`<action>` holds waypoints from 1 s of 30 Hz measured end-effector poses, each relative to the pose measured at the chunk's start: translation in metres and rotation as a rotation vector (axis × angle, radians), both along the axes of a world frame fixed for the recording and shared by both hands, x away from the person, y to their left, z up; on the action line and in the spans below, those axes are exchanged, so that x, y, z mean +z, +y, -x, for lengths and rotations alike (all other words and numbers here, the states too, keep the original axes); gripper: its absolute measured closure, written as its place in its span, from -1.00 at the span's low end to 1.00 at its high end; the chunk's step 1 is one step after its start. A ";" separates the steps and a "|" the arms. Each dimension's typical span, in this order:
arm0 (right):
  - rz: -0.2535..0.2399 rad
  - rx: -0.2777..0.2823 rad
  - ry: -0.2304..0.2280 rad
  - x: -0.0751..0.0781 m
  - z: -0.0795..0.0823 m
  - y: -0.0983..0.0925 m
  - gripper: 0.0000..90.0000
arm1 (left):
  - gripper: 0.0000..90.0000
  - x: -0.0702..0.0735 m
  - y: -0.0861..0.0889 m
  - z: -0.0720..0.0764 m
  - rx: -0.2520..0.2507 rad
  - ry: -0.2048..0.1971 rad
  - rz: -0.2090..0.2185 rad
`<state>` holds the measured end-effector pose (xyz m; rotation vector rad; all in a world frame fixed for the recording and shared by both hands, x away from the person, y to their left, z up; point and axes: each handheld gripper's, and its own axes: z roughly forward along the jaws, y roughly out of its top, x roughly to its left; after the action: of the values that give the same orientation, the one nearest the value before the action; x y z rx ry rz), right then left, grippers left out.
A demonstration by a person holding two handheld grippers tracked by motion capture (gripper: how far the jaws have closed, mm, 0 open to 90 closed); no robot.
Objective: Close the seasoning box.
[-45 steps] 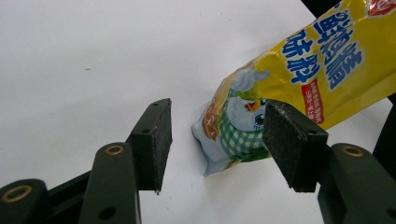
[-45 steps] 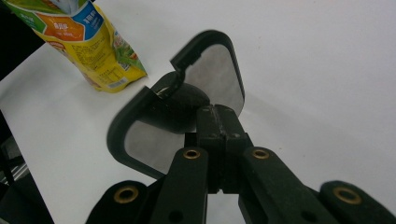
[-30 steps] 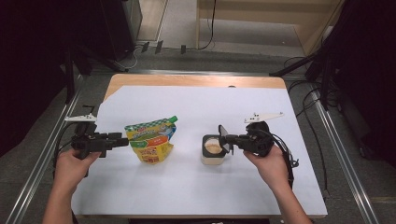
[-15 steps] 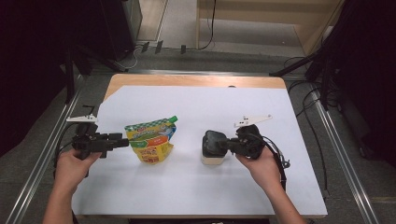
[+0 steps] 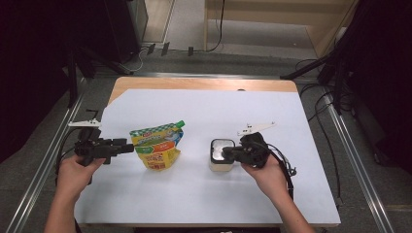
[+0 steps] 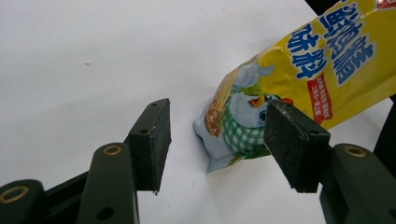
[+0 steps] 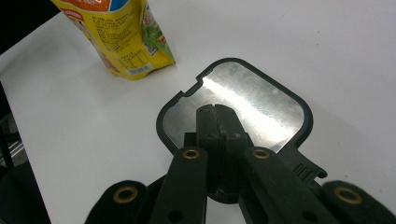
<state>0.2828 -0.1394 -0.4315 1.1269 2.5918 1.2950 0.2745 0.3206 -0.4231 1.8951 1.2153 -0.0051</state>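
Two jobs: our right gripper (image 7: pixel 215 112), jaws together, seems to press the box lid (image 7: pixel 252 105) shut mid-table; our left gripper (image 6: pixel 217 140), jaws apart, must next close on the pouch (image 6: pixel 299 70) corner.

Yellow pouch (image 5: pixel 158 148) (green-checked top, blue lettering); black-rimmed container (image 5: pixel 221 154) with silver lid

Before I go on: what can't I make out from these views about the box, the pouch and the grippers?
- White box contents: foil lid covers them, both views.
- Right hand-held gripper: jaws shut over the lid; contact unclear.
- Yellow pouch: top cut off by the left gripper view's edge; print too small in the high view.
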 end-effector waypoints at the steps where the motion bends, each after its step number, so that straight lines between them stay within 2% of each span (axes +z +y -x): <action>1: -0.002 0.000 0.000 0.000 0.000 0.000 1.00 | -0.06 0.000 0.000 0.000 -0.001 0.000 0.000; 6: -0.007 0.001 -0.003 0.000 0.000 0.000 0.86 | -0.07 0.000 0.000 0.000 -0.002 0.004 0.000; 9: -0.006 -0.009 -0.042 0.003 0.001 -0.001 0.70 | -0.08 0.000 0.000 0.000 0.002 0.004 0.003; 13: -0.021 -0.019 -0.060 0.005 0.000 -0.006 0.55 | -0.08 0.000 0.000 0.000 0.003 0.003 0.002; 19: -0.033 -0.043 -0.071 0.006 -0.004 -0.018 0.33 | -0.08 -0.001 0.000 0.000 0.001 0.005 -0.001; 30: -0.043 -0.104 -0.117 0.004 -0.012 -0.047 0.09 | -0.09 -0.001 0.000 0.000 0.001 0.005 0.001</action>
<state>0.2945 -0.1863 -0.4274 1.1385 2.4007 1.3577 0.2749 0.3205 -0.4243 1.8943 1.2200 -0.0101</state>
